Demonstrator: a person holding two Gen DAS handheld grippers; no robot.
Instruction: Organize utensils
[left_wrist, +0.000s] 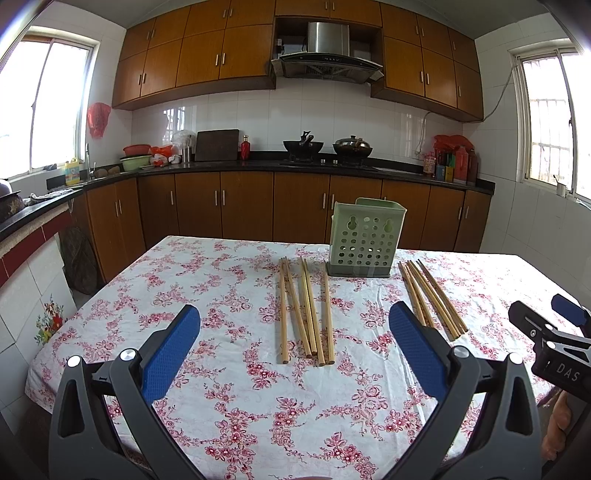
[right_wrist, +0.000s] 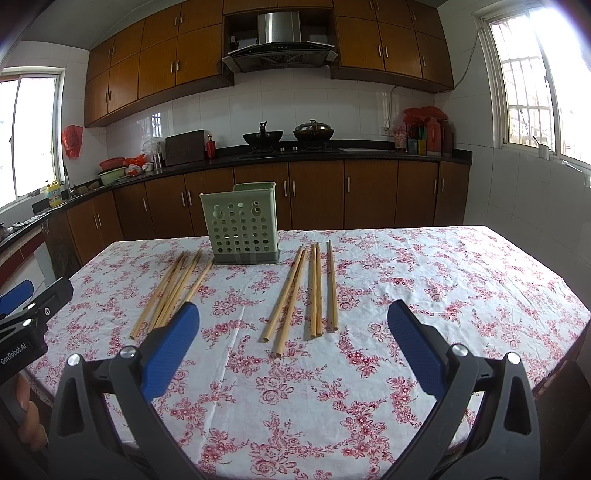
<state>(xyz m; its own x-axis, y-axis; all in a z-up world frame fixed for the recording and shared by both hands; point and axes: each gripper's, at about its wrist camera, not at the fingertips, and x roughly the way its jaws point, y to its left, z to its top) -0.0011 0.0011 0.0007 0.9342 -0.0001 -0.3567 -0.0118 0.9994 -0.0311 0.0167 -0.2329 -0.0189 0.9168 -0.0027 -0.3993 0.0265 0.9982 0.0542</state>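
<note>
Both claws wait empty; no chopstick is in the holder yet.

Left wrist view: the left claw (left_wrist: 294, 354) hangs spread wide above the floral surface (left_wrist: 229, 406), aimed at the left group of chopsticks (left_wrist: 306, 312) lying flat just before the green holder (left_wrist: 364, 238). Right wrist view: the right claw (right_wrist: 293, 350) is likewise spread, facing the right group of chopsticks (right_wrist: 314, 291); the holder stands upright between both groups. The first pick seems due: lowering over a stick and closing across its thin shaft.

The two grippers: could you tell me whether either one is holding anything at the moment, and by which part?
Nothing is held. The left gripper and right gripper are both open above the tablecloth, clear of the chopsticks.
</note>
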